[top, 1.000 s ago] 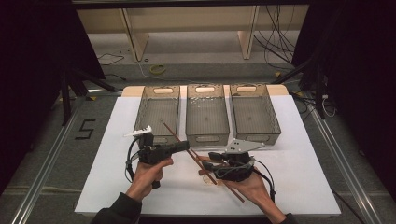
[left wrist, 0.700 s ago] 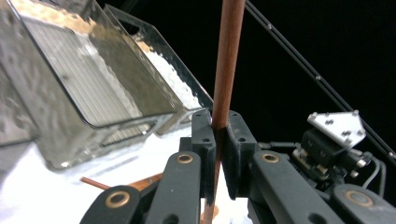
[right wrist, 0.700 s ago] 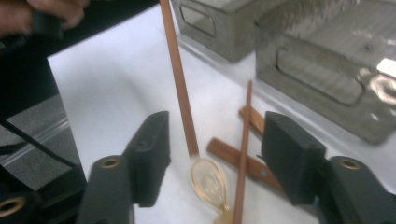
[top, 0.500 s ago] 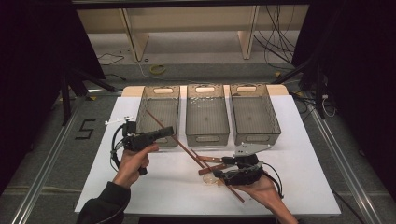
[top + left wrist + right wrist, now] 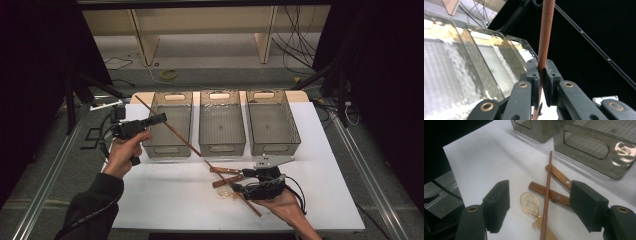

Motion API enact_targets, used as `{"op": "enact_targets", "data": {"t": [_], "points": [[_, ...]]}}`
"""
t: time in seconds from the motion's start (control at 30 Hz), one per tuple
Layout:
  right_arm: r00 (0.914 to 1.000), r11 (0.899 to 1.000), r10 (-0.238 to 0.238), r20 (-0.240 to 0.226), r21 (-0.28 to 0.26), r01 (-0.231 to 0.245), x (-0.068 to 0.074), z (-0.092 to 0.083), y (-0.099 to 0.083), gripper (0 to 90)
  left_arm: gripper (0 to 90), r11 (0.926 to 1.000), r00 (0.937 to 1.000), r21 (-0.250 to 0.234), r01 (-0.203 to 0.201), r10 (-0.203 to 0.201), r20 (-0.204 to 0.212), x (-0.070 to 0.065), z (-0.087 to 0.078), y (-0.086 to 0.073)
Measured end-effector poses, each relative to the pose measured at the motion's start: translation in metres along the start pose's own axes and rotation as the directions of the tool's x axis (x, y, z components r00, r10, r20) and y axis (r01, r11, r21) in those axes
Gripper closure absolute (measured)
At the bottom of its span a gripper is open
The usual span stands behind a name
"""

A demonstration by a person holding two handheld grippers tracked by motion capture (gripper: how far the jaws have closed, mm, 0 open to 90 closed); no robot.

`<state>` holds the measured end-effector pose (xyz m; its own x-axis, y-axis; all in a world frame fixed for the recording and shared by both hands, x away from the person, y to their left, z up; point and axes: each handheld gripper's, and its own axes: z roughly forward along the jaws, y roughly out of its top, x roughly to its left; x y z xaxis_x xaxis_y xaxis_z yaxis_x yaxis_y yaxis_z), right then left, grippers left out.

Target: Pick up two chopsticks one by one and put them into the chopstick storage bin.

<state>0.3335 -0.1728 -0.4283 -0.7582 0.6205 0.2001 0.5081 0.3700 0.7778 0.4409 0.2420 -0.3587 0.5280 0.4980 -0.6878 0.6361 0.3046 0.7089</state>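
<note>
My left gripper (image 5: 161,119) is raised over the near edge of the left clear bin (image 5: 167,107), shut on a long brown chopstick (image 5: 180,137) that slants from back left down toward the table. In the left gripper view the jaws pinch that chopstick (image 5: 545,37). A second chopstick (image 5: 235,190) lies on the white table, across two wooden-handled utensils (image 5: 226,171) and beside a clear amber spoon (image 5: 225,193). My right gripper (image 5: 242,181) hovers open over them. In its own view the open gripper (image 5: 541,205) straddles the lying chopstick (image 5: 547,192), the handles (image 5: 560,177) and the spoon (image 5: 530,203).
The middle bin (image 5: 221,145) and the right bin (image 5: 272,142) stand side by side with the left one at the back of the white table top (image 5: 165,200). Cables and shelf legs lie on the floor beyond it. Dark metal rails run along both sides.
My left gripper has carried its chopstick up and to the left, from the table's middle to the left bin. The right gripper has shifted slightly right and nearer, still open.
</note>
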Motion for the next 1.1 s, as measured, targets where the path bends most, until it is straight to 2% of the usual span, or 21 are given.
{"op": "enact_targets", "data": {"t": [0.27, 0.53, 0.7, 0.8, 0.97, 1.1], "points": [[1.0000, 1.000, 0.006, -0.005, 0.004, -0.006, -0.001, 0.001, -0.002, 32.6, 84.0, 1.0000, 0.9968, 0.007, 0.002, -0.001, -0.080, 0.013, -0.004, 0.028], [1.0000, 1.000, 0.008, -0.003, 0.007, -0.008, -0.001, 0.001, -0.003, 32.5, 84.0, 0.9997, 0.9866, 0.024, -0.002, 0.006, -0.163, 0.025, 0.002, 0.046], [0.9999, 1.000, 0.011, -0.003, 0.003, -0.011, -0.002, 0.000, -0.003, 31.6, 84.0, 0.9987, 0.9765, 0.050, 0.002, 0.009, -0.215, 0.035, 0.010, 0.048], [0.9999, 1.000, 0.013, -0.002, -0.001, -0.013, -0.002, 0.000, -0.003, 31.1, 83.9, 0.9975, 0.9731, 0.068, 0.018, -0.002, -0.230, 0.041, 0.015, 0.047], [0.9999, 1.000, 0.011, -0.006, 0.000, -0.011, -0.002, 0.000, -0.004, 30.9, 83.9, 0.9929, 0.9671, 0.119, 0.010, 0.020, -0.253, 0.043, 0.026, 0.043], [0.9999, 1.000, 0.010, -0.009, -0.002, -0.010, -0.002, -0.001, -0.004, 30.9, 83.9, 0.9907, 0.9634, 0.135, 0.017, 0.020, -0.267, 0.047, 0.032, 0.040]]}}
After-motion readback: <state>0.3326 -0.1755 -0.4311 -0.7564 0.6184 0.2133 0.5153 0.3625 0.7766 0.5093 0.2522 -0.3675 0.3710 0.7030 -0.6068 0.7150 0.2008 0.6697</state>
